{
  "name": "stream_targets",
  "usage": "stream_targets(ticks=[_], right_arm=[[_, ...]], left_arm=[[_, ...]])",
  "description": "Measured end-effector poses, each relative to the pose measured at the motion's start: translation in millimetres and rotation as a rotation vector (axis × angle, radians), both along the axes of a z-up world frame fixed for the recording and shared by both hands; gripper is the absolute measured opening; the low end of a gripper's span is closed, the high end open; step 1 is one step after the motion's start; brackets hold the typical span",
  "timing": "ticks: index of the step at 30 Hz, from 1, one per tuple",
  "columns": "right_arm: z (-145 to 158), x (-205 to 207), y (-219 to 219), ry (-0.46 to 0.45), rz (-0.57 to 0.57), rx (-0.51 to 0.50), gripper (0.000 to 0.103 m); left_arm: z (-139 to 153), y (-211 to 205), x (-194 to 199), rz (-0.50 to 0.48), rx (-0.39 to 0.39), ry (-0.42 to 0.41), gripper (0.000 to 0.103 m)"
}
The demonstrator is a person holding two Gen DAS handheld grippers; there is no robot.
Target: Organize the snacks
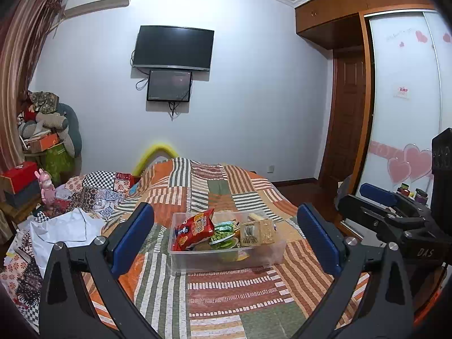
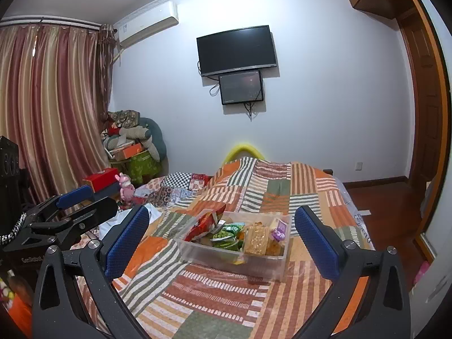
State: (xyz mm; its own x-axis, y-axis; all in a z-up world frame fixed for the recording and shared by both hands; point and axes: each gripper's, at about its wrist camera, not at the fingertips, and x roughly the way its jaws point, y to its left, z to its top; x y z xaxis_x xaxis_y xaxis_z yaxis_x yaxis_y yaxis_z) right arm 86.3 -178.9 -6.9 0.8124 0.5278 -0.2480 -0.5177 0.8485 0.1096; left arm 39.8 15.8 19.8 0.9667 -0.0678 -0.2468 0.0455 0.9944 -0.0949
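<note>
The clear bin (image 1: pixel 226 257) sits on the striped quilt (image 1: pixel 231 291), with snacks standing inside it: a red bag (image 1: pixel 195 228) at its left end, green packets (image 1: pixel 223 234) in the middle, and a tan cracker pack (image 1: pixel 258 231) toward the right. Its long side runs left to right across the bed, straight ahead of both tools. The left gripper (image 1: pixel 226 240) hangs short of it, jaws wide apart and empty, the bin framed squarely between them. The right gripper (image 2: pixel 223 238) is just as open and bare, though there the bin lies turned at an angle. The left looks slightly better lined up; which is nearer I can't say.
</note>
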Motion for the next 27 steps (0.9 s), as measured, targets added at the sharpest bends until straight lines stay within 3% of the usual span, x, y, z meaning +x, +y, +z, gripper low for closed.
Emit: stream_targets(ticks=[27], right_arm=[[1, 0, -3, -0.004, -0.021, -0.004, 0.103]], left_arm=[[1, 12, 2, 0.009, -0.051, 0.02, 0.103]])
